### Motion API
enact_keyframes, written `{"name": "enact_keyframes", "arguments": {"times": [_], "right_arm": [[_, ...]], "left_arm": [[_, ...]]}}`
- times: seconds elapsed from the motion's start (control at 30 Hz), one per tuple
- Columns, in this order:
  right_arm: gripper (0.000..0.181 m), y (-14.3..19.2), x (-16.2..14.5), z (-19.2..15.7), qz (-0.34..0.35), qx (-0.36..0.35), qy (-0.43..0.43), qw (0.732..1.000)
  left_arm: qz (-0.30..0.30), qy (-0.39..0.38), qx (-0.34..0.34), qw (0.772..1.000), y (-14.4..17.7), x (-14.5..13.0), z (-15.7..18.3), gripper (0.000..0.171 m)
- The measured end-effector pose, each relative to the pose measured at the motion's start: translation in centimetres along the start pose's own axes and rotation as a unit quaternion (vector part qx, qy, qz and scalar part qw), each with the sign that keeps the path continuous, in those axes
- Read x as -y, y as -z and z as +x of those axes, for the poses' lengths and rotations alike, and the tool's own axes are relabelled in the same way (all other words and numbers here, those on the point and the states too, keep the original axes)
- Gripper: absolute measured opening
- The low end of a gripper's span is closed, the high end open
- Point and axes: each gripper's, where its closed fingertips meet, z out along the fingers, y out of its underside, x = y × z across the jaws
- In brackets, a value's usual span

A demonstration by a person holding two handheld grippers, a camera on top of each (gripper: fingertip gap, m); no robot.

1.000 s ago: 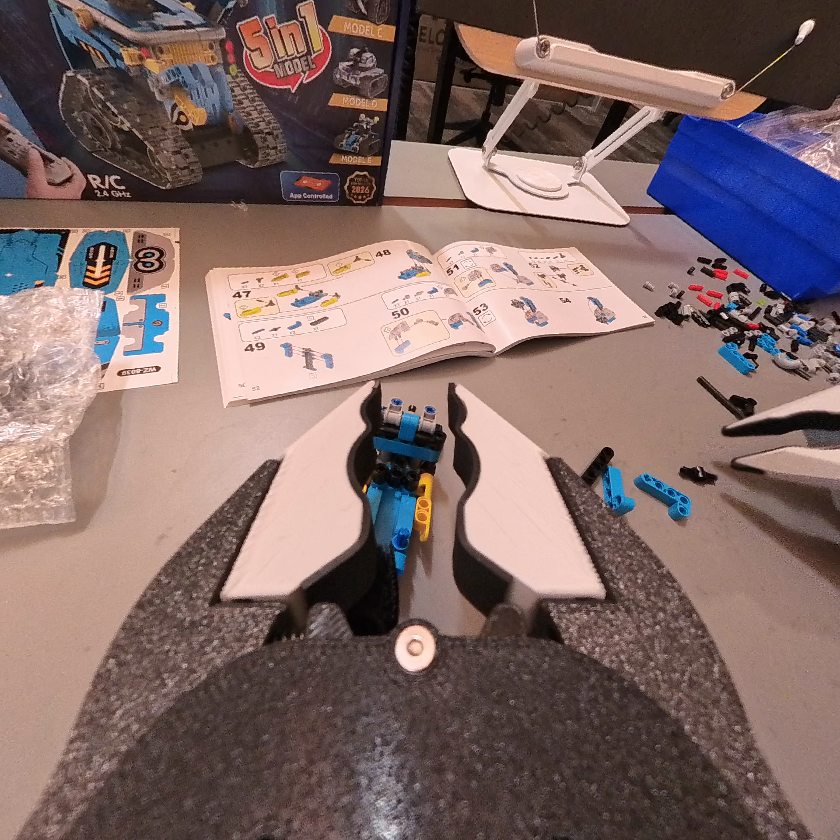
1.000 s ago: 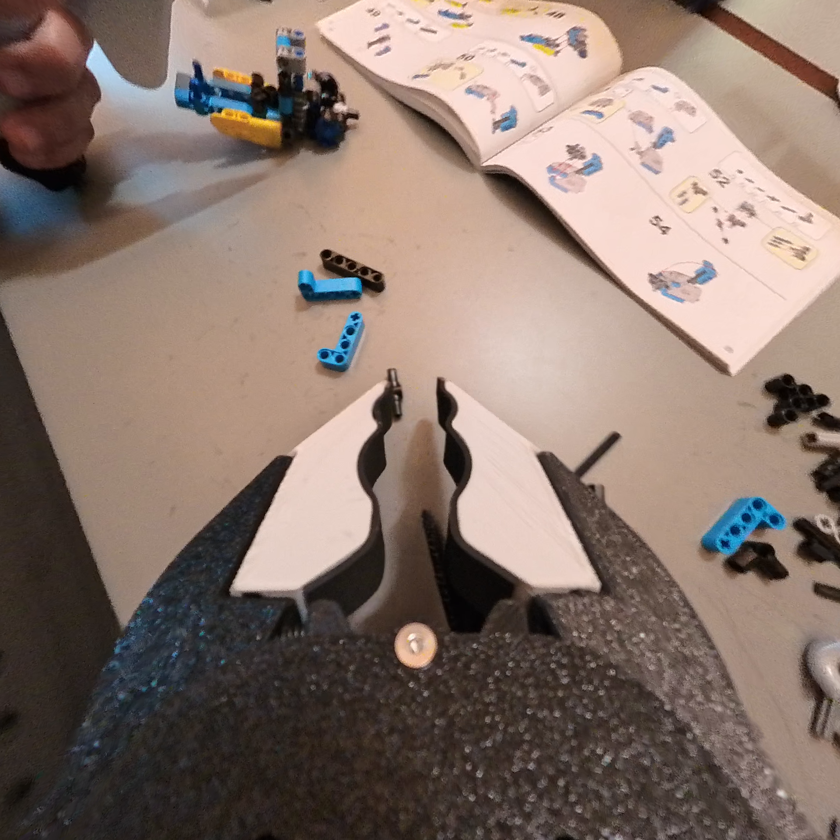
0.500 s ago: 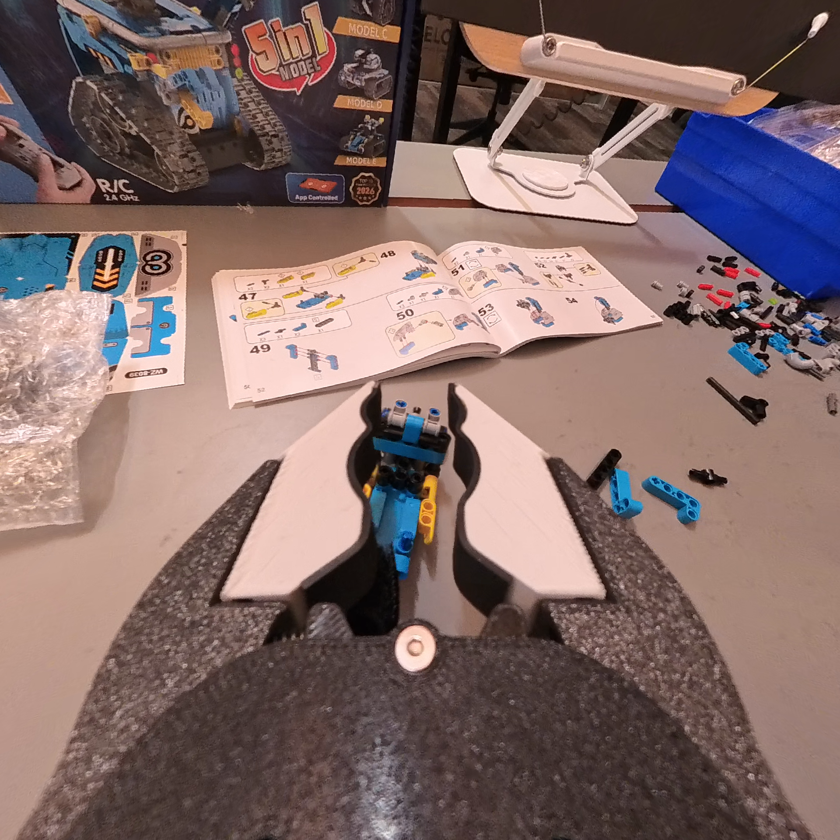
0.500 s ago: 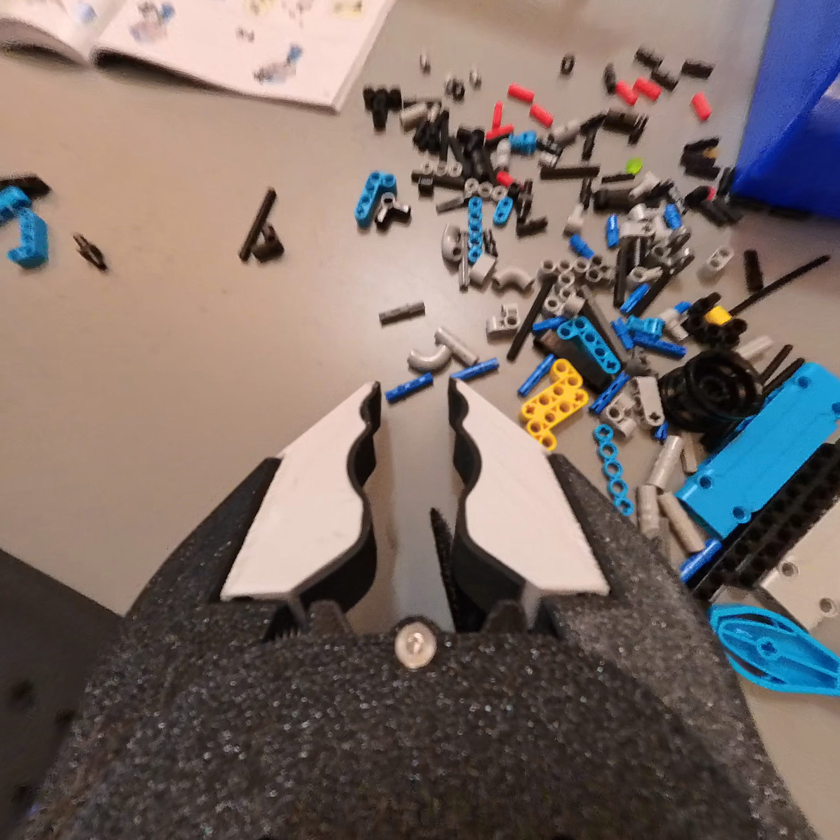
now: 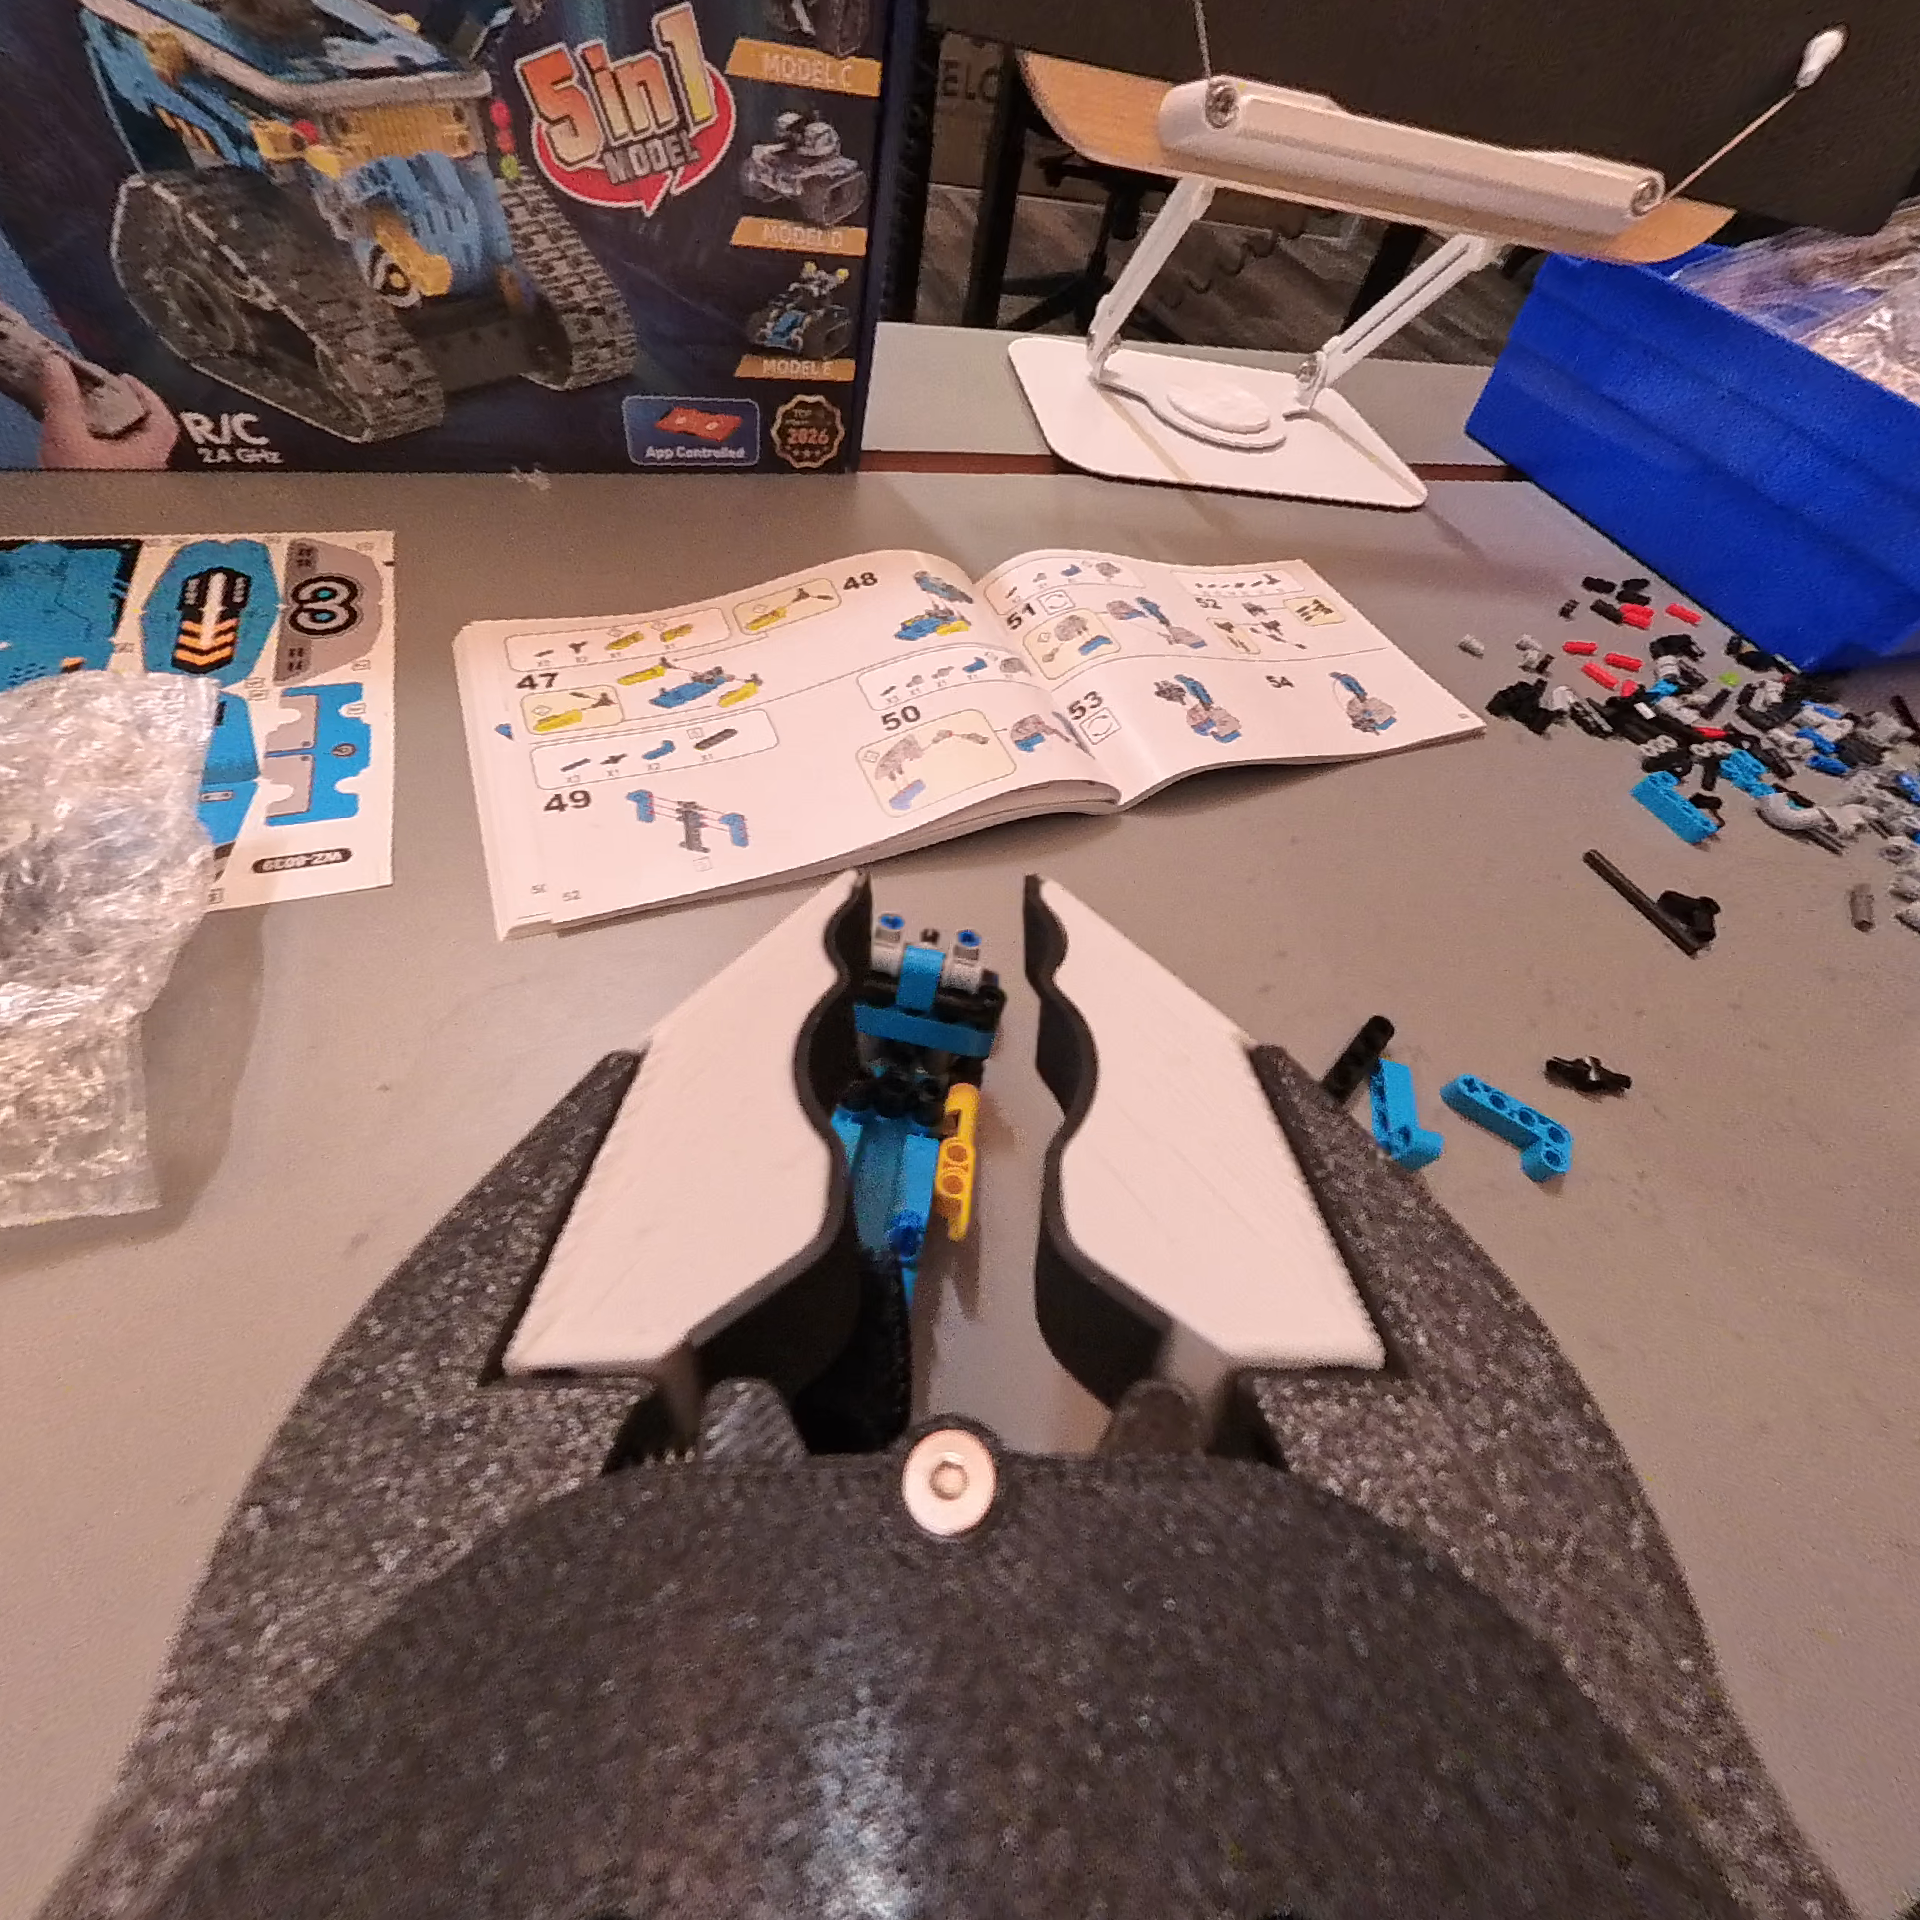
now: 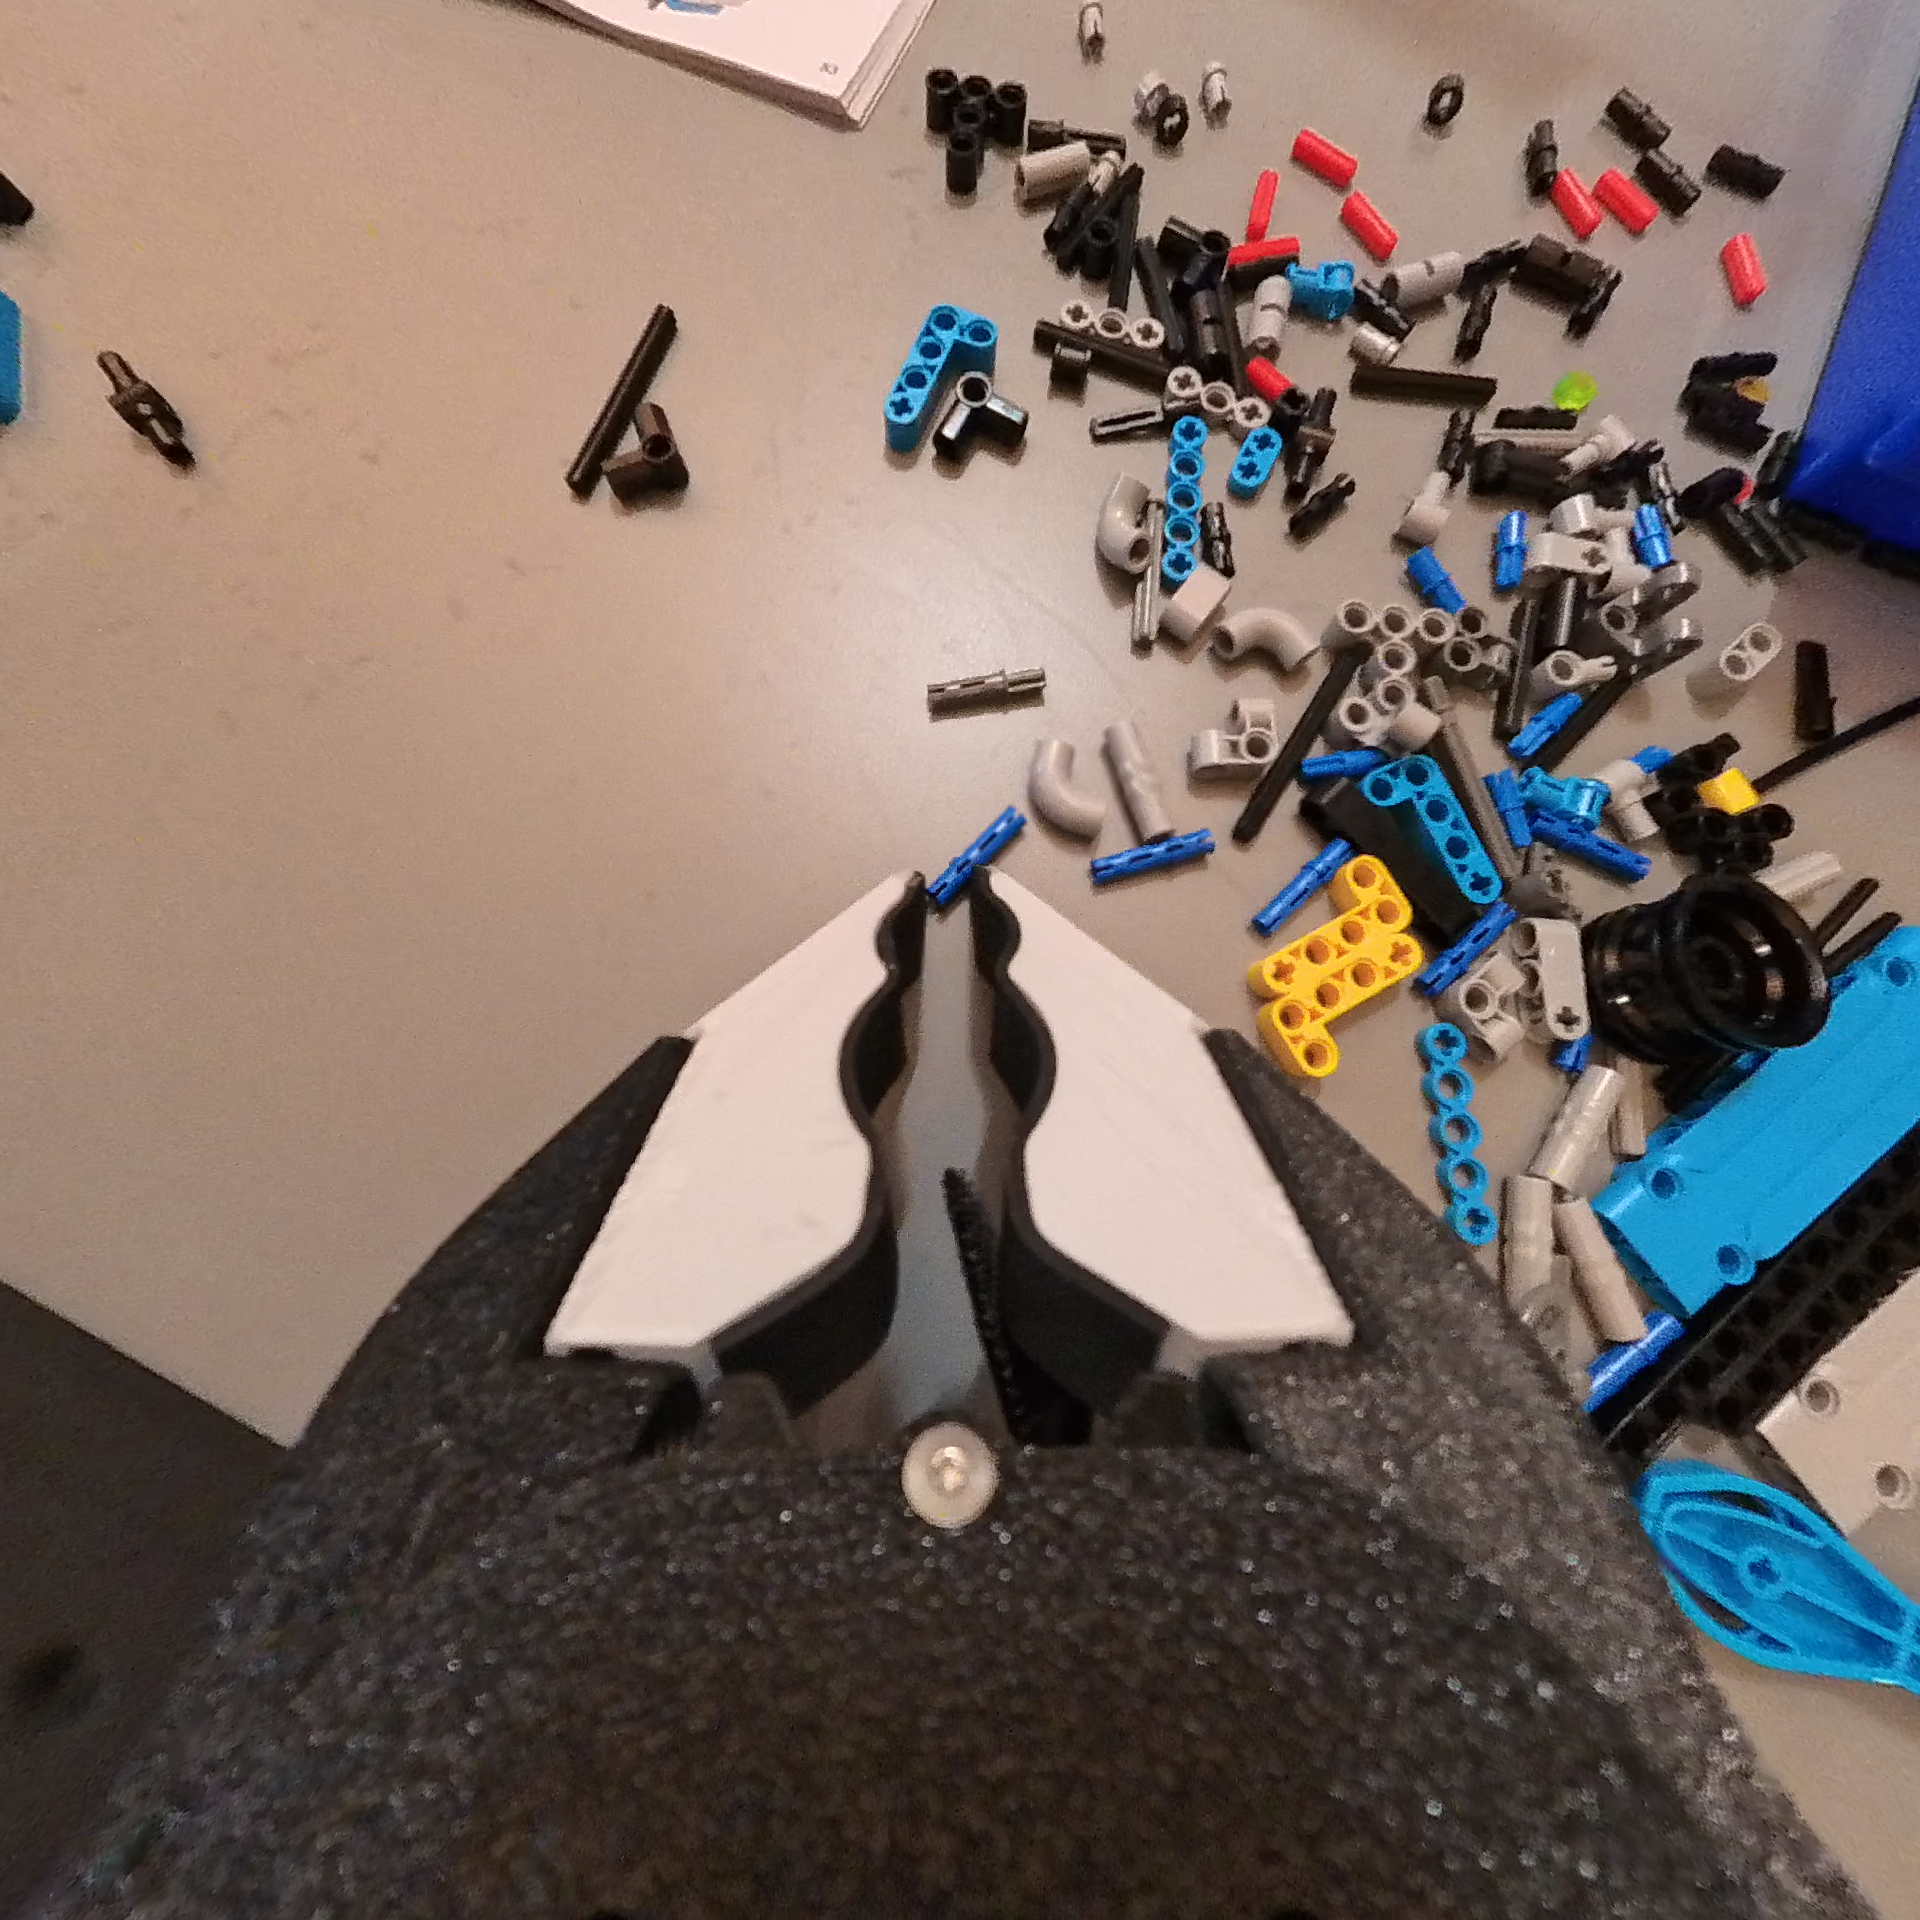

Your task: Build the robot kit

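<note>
close wrist views, shared booklet

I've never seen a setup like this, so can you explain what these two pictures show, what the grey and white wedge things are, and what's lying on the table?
Each picture comes from a camera on a hand-held two-finger gripper, looking along its white fingers. In the left wrist view, the left gripper has a small blue, black and yellow brick assembly between its fingers; a gap shows on the right side, so I cannot tell if it grips. Beyond lie an open instruction booklet, a sticker sheet, a crumpled plastic bag and the kit's box. In the right wrist view, the right gripper, nearly closed, is at a small blue pin beside a scattered pile of loose parts on the grey table.
</note>
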Motion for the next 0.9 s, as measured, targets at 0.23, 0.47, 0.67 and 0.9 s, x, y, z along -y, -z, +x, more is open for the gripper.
{"name": "enact_keyframes", "arguments": {"times": [0.23,0.47,0.67,0.9], "right_arm": [[0.004,0.3,4.7,-5.5,0.072,0.045,0.084,0.993],[0.004,-0.8,12.6,-16.9,0.182,0.18,0.139,0.956],[0.004,-0.6,14.6,-21.7,0.204,0.237,0.165,0.936],[0.003,-0.9,14.4,-22.4,0.198,0.244,0.168,0.934]], "left_arm": [[0.001,0.077,-0.198,0.977,0.9,0.6,7.4,0.029],[-0.069,0.287,-0.39,0.872,2.0,-0.3,14.4,0.029],[-0.066,0.321,-0.406,0.853,2.1,-0.1,14.0,0.029],[-0.075,0.256,-0.394,0.879,2.0,-0.8,14.6,0.004]]}}
